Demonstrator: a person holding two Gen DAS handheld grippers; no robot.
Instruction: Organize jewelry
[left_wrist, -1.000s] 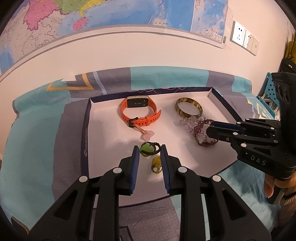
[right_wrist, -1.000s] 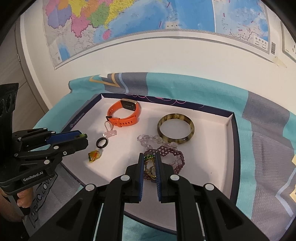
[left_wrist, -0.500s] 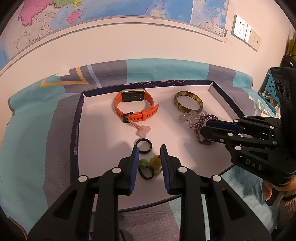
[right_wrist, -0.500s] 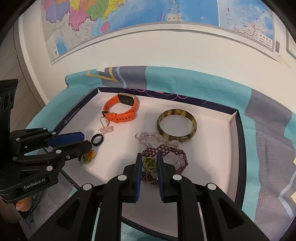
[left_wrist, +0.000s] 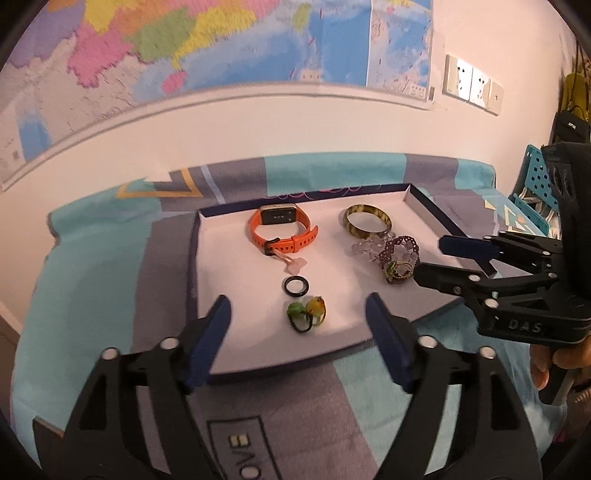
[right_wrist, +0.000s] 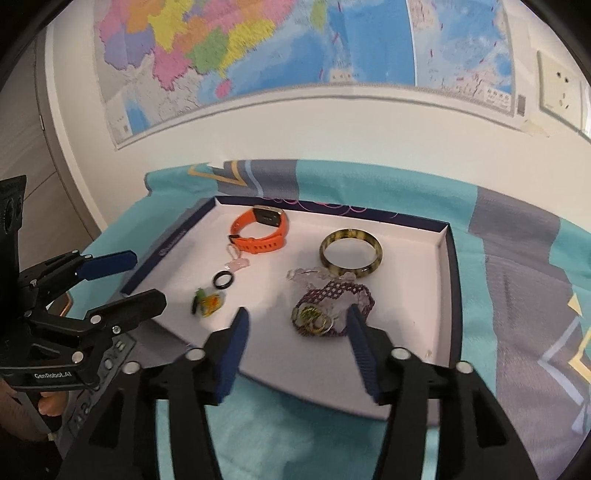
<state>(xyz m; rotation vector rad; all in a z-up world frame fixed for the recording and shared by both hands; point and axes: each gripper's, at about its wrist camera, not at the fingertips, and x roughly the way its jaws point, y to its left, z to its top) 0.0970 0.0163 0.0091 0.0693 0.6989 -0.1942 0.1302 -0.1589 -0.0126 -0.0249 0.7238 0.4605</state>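
Both tongs stood open and empty, their jaws having just been spreading apart with nothing left between them. The left tongs (left_wrist: 297, 319) hung over the near edge of the white tray (left_wrist: 236, 280), and the green-and-yellow charm on its black loop (left_wrist: 306, 314) lay on the tray floor straight ahead of them, centred between the blue pads but clear of both. Just beyond it sat the black ring (left_wrist: 295, 286), then the pink pendant (left_wrist: 293, 261) touching the orange watch (left_wrist: 282, 230) at the far wall. The right tongs (right_wrist: 297, 326) faced the other cluster: the green-and-gold ring piece (right_wrist: 312, 319) rested on the purple beaded bracelet (right_wrist: 334, 295), close in front of the pads and nearer the right-hand one, with the clear bead strand (right_wrist: 308, 275) and the amber bangle (right_wrist: 351, 253) behind. So each hand was nearer its own pile, the left to the charm and the right to the beads. The tray lay on a teal and grey cloth (right_wrist: 517, 258). Judging by this, any next pick would go straight forward and down, without crossing over
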